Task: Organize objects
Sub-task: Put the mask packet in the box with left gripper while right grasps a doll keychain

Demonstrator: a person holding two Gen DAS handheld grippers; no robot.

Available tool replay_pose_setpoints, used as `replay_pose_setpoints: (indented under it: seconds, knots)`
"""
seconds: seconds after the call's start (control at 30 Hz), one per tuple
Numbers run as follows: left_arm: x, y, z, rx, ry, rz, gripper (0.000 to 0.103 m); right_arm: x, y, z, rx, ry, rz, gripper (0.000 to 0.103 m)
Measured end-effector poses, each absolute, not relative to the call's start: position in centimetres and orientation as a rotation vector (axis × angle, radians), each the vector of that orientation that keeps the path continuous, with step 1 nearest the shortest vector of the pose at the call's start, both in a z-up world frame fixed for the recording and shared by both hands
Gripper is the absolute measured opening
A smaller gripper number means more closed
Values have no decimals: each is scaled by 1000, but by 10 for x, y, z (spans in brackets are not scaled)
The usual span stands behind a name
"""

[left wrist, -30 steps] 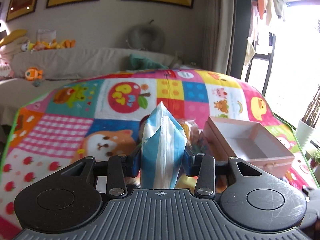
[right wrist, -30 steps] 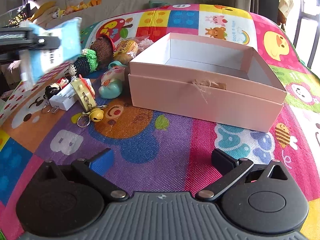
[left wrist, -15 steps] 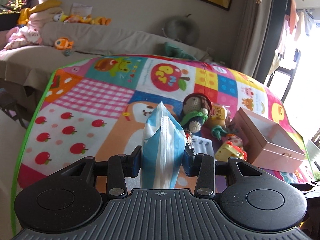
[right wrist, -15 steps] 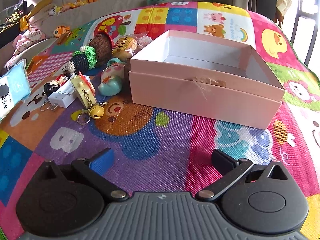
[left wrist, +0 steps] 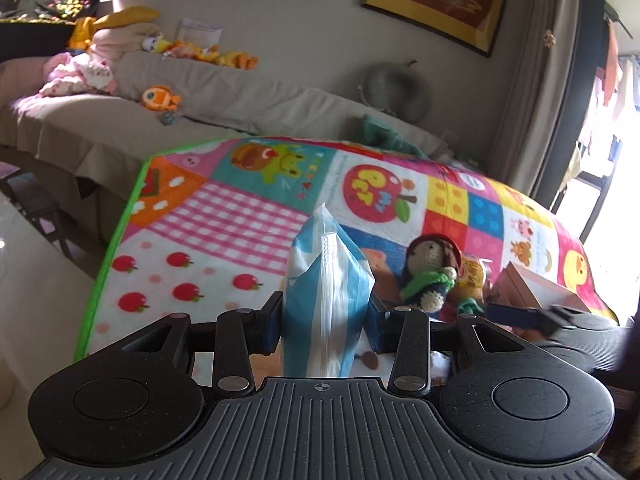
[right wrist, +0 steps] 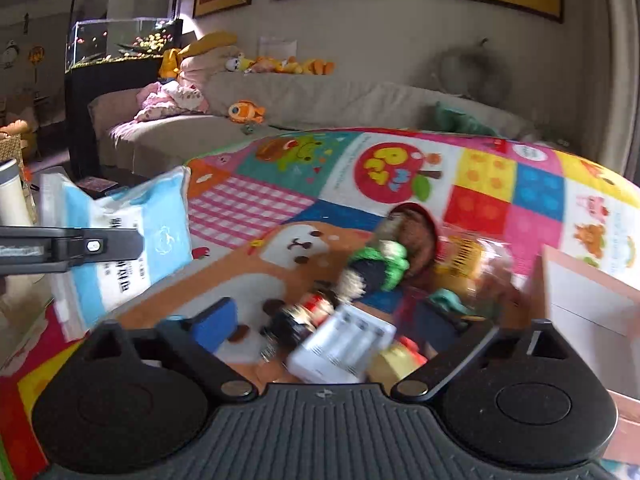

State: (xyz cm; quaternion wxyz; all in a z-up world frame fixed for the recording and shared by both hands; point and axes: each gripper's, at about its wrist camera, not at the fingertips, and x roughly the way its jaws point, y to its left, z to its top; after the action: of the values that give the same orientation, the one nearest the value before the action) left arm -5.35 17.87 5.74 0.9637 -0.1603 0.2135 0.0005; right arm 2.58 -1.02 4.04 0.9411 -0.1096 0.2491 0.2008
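Note:
My left gripper [left wrist: 326,320] is shut on an upright blue-and-white tissue pack [left wrist: 326,292], held over the left part of the colourful play mat [left wrist: 224,216]. The right wrist view shows that pack [right wrist: 160,224] at far left. My right gripper [right wrist: 328,324] hangs low over the toy pile with its jaws closing. A white battery case [right wrist: 344,344] and a small keychain figure [right wrist: 300,316] lie blurred between its fingers, and no pad visibly presses on them. A crochet doll [right wrist: 384,256] lies just beyond. The pink box [right wrist: 592,300] is at the right edge.
A yellow snack bag [right wrist: 468,256] and a teal toy [right wrist: 448,298] lie by the doll. The mat's green edge [left wrist: 108,256] drops to the floor on the left. Behind it are a covered sofa [left wrist: 224,96] with plush toys and a fish tank [right wrist: 120,40].
The left gripper has carried the tissue pack leftward, away from the pink box. The right gripper has swung left from the box to the toy pile, and its jaws have narrowed.

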Motion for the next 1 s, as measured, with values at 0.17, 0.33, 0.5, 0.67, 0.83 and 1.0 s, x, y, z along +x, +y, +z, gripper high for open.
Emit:
replay_pose_setpoints:
  seconds: [0.17,0.33,0.5,0.67,0.83,1.0]
  knots:
    - [-54,186,47,-357,450,-12,45,60,12,16,-240,595,360,58]
    - [-52,183,42,-356,469,-30,45,55,11,21,-276,633,409,29]
    - [-60,168,48,-331,468,-68,45,27,-17,54,-238,622,468,4]
    - [-65,148,49,-305,487,-103,45,-9,-56,79,-213,581,508,4]
    - [-66,141,53,-298,480,-92,45,-28,-55,70,-273,529,510,24]
    - [-66,150,51,-306,484,-75,45,0,-25,46,-276,565,495,38]
